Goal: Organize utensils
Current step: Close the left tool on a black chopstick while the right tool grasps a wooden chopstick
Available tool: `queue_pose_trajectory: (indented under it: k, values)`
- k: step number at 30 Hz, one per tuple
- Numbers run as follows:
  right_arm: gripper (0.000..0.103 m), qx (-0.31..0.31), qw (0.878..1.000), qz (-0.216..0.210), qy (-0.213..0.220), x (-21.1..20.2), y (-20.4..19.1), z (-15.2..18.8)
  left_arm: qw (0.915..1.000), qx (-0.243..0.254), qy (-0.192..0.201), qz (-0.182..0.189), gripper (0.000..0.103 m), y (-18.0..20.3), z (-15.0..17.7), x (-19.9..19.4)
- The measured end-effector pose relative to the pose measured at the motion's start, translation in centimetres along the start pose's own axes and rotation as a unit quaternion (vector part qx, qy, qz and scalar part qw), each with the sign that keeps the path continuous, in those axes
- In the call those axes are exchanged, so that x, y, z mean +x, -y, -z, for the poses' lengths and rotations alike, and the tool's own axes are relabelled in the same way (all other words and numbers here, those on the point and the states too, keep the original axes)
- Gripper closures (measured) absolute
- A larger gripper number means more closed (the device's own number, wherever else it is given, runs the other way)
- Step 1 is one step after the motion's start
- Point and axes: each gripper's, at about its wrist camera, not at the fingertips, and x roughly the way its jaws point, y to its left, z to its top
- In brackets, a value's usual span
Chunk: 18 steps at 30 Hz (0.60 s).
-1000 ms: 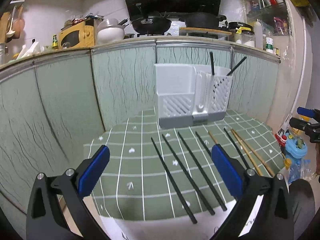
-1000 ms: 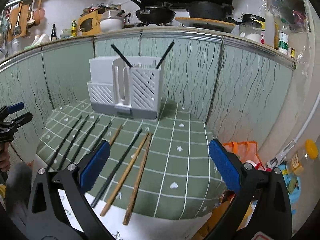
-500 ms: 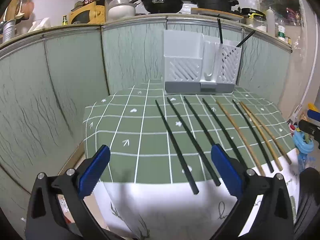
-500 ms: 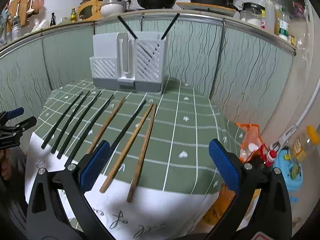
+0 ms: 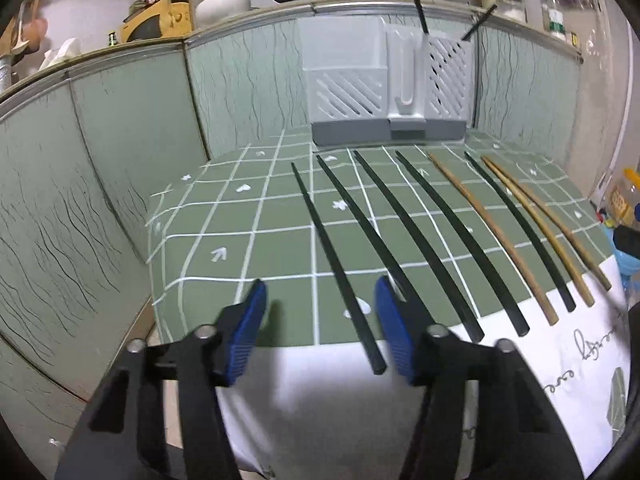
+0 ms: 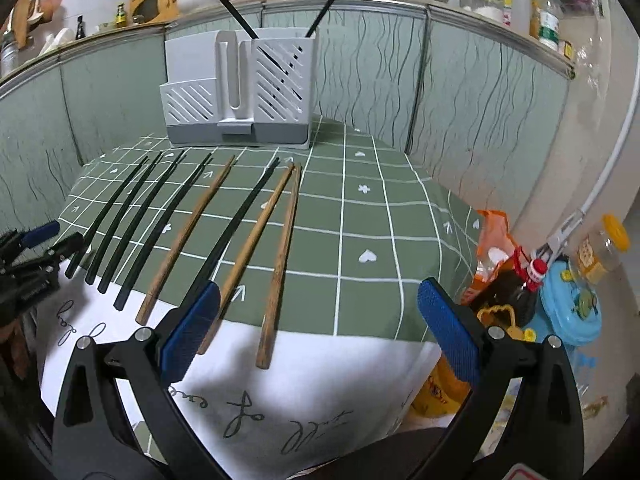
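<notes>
Along the near edge of the counter (image 5: 224, 248), eight chopsticks were laid out in a row on the green checked cloth, ends pointing at the white utensil caddy (image 6: 240, 92) at the far edge. Five were black and three wooden. The left tool (image 5: 318, 320) had its blue pads spread apart, straddling the near end of the leftmost black chopstick (image 5: 332, 256) without touching it, as far as I could tell. The right tool (image 6: 320, 330) was spread much wider and held nothing; its left pad sat over the black chopstick (image 6: 236, 224) lying among the wooden ones, and the rightmost wooden chopstick (image 6: 282, 256) ended between the pads. Two more black chopsticks (image 6: 238, 20) already stood tilted in the caddy's right compartment. Its left compartment looked empty from both views.
</notes>
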Motion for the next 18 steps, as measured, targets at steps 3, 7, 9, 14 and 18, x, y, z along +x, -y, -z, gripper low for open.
queue_pose_trajectory:
  k: [3, 7, 9, 14, 18]
  values:
    - [0.010, 0.006, 1.000, 0.007, -0.005, 0.3, -0.2, 0.3, 0.9999, 0.008, -0.007, -0.006, 0.059, 0.8, 0.3, 0.5]
    - [0.024, 0.005, 0.999, 0.010, -0.032, 1.5, -0.5, 0.8, 0.9998, -0.005, -0.005, -0.019, 0.067, 0.9, 0.5, 0.7]
    - [0.029, 0.006, 0.999, 0.010, -0.042, 2.1, -0.5, 1.2, 0.9996, -0.005, -0.001, -0.028, 0.074, 1.1, 0.7, 0.7]
    - [0.048, 0.002, 0.999, 0.016, -0.049, 3.1, -1.2, 2.1, 0.9995, 0.008, 0.005, -0.030, 0.082, 1.5, 0.9, 0.7]
    - [0.058, 0.003, 0.999, 0.017, -0.042, 3.0, -1.6, 2.2, 0.9996, 0.003, 0.007, -0.027, 0.089, 1.4, 0.9, 0.8]
